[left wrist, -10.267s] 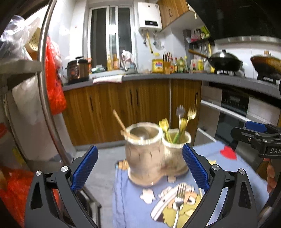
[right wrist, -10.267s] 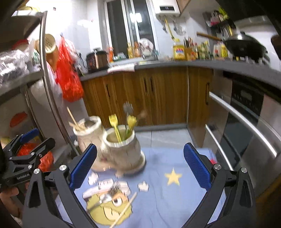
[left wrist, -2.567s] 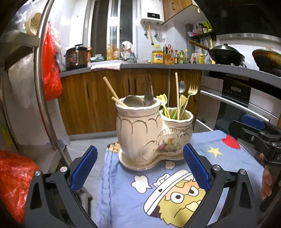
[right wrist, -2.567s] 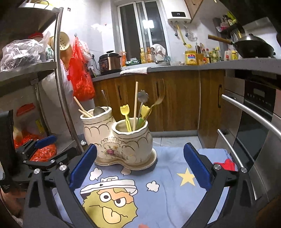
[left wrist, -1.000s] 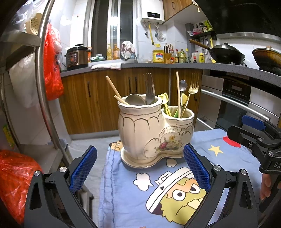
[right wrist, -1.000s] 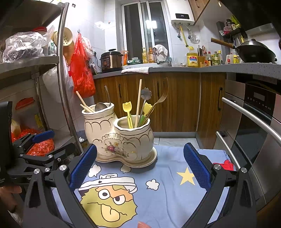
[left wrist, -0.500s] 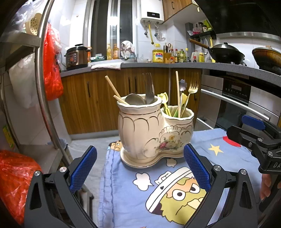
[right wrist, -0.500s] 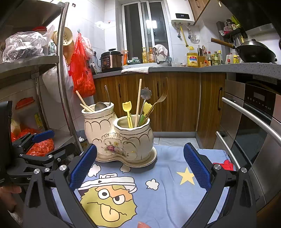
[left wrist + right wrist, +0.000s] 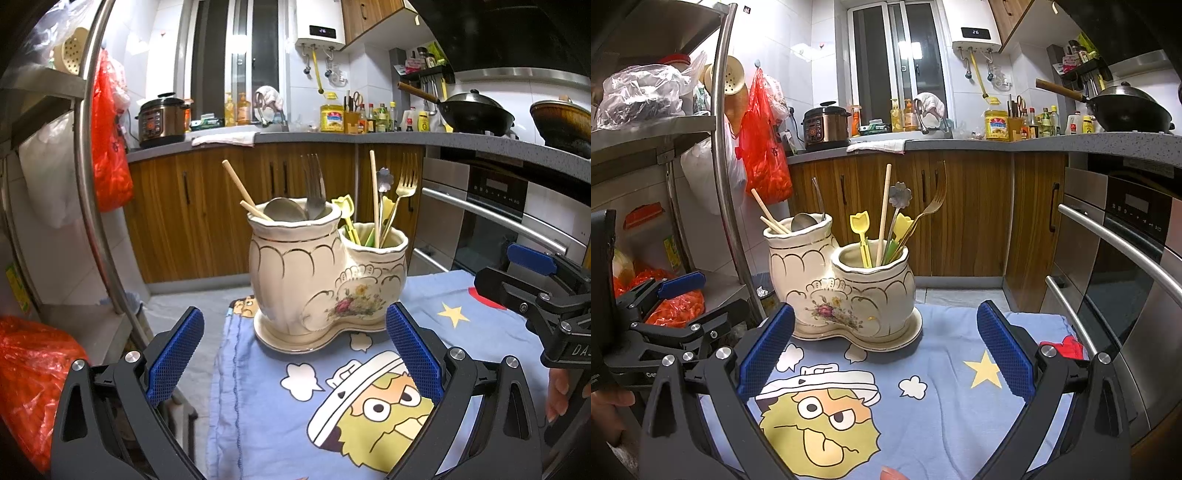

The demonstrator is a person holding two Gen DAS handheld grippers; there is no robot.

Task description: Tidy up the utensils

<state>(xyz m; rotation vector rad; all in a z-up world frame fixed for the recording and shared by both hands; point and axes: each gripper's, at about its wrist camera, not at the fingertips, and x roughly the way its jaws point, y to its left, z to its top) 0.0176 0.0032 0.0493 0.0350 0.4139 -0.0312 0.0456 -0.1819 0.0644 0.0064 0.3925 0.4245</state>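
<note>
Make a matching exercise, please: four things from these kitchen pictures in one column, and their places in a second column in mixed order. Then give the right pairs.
Things:
1. silver fork
2. gold fork
3. black wok
4. cartoon face

Places:
A. on the counter at the back
B. in the taller pot
C. printed on the blue cloth
D. in the shorter pot

Pairs: 1-B, 2-D, 3-A, 4-C
</note>
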